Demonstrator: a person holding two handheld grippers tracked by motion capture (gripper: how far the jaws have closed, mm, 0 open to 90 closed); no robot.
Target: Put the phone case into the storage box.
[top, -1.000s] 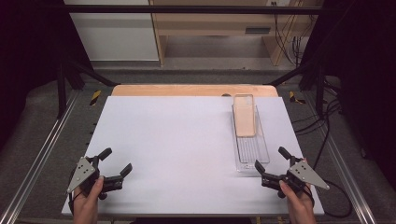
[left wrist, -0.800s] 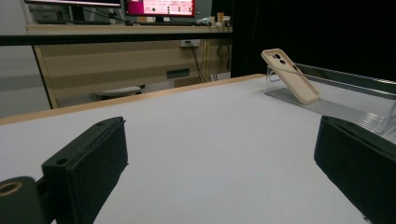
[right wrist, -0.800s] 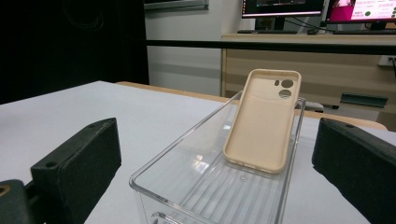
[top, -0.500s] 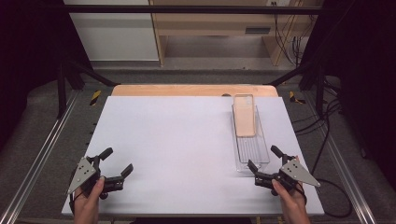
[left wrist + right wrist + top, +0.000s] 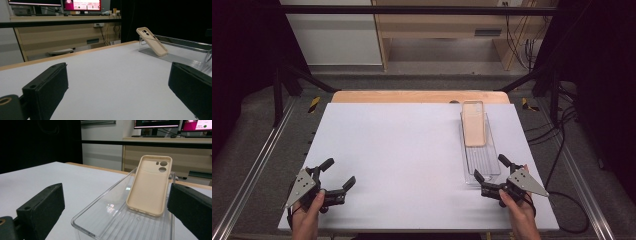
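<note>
My right tongs [image 5: 492,173] sit at the near end of the clear tray [image 5: 482,172], jaws spread wide and holding nothing; in the right gripper view the two black jaws stand either side of that tray's near corner, with the beige phone case [image 5: 150,186] leaning at the tray's far end, its lower edge on the ribbed floor and its top propped against the far wall. My left tongs [image 5: 335,178] rest well apart from all this, near the left front of the white table [image 5: 397,150], also wide open and empty; from the left gripper view the phone case [image 5: 151,41] is far off across the bare table. As I judge it, the case is what I am going for, and the risks lie in its lean and in the tray. If I push my right jaws forward low, I may strike the tray's near rim and shove the whole tray up the table, since it looks light and nothing pins it. If I reach the case and close on its thin, soft sides, it may flex, slip out, or tip flat onto the ribs, where it would be harder to pick up. Coming in from above with one jaw behind it could knock it forward. My left tongs are too far away to steady the tray.
</note>
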